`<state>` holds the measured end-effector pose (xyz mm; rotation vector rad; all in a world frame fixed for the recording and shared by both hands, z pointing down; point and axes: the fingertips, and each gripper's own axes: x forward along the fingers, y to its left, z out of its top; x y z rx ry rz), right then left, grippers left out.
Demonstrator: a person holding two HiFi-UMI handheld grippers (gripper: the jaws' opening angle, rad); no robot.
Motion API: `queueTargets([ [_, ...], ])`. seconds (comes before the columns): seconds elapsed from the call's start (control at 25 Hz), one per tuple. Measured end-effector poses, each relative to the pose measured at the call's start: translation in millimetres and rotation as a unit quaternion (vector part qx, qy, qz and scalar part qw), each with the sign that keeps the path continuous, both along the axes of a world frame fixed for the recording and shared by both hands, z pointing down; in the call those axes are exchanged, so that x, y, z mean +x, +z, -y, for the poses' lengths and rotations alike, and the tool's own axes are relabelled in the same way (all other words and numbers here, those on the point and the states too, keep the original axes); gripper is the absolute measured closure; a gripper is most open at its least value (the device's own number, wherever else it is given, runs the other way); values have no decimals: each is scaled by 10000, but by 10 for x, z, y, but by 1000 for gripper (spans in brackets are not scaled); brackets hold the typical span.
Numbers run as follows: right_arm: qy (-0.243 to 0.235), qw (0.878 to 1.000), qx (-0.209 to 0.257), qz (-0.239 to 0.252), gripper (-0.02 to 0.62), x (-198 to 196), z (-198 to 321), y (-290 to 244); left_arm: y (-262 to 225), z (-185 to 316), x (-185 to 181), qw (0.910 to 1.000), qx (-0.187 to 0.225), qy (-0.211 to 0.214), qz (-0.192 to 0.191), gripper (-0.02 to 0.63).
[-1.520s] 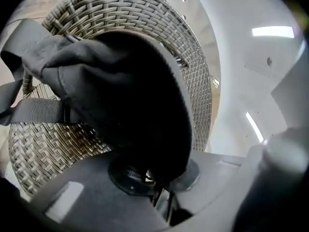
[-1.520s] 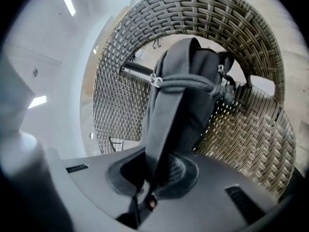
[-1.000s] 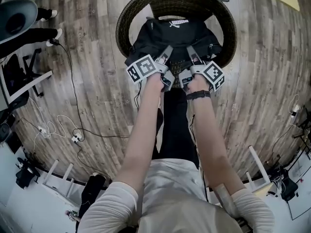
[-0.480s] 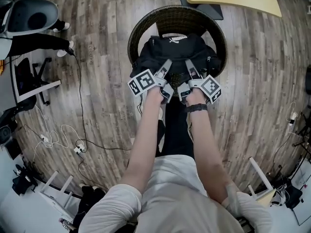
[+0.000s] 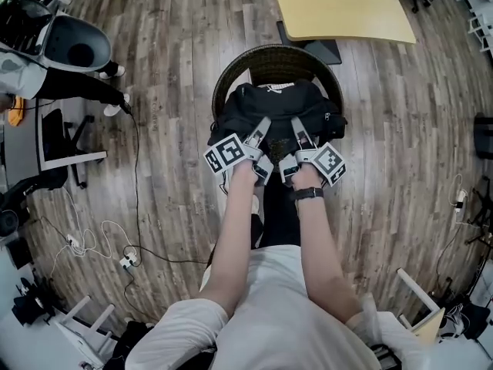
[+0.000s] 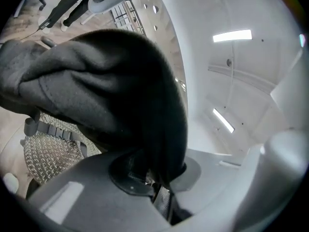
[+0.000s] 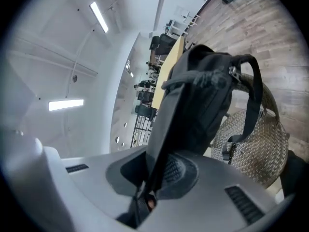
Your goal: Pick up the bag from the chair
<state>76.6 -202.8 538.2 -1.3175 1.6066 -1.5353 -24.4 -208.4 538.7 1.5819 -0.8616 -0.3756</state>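
A black backpack [image 5: 277, 108] hangs above the round wicker chair [image 5: 231, 79], held up at its near edge by both grippers. My left gripper [image 5: 264, 126] is shut on the bag's fabric; in the left gripper view the dark cloth [image 6: 111, 95] runs down between the jaws. My right gripper [image 5: 296, 126] is shut on the bag's other side; in the right gripper view the bag [image 7: 203, 105] and its strap [image 7: 253, 95] hang over the woven seat [image 7: 251, 149].
A yellow table [image 5: 339, 6] stands beyond the chair. To the left are a person's legs [image 5: 77, 87], a white round unit [image 5: 73, 45], a dark office chair [image 5: 54, 141] and cables [image 5: 115, 230] on the wooden floor.
Both grippers have risen together with the bag, lifting it off the chair seat. The chair now looks smaller and farther below, and the yellow table has come into view.
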Motion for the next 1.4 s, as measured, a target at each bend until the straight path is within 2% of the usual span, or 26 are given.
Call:
queueTargets([
  [0.4,194,9979,596,168,558,59,-164,-757,-831,-107,57,9974,639,309,106,571],
  [0.84,95,9912,1318,88,558,-52,-314,-1506,-1545,-263,-61,9920,1241,238,-64,571],
  [1.4,-43,9714,2369,-175,561,-279,-421,-2562,-2603,-370,-278,9729,2285,173,-307,571],
])
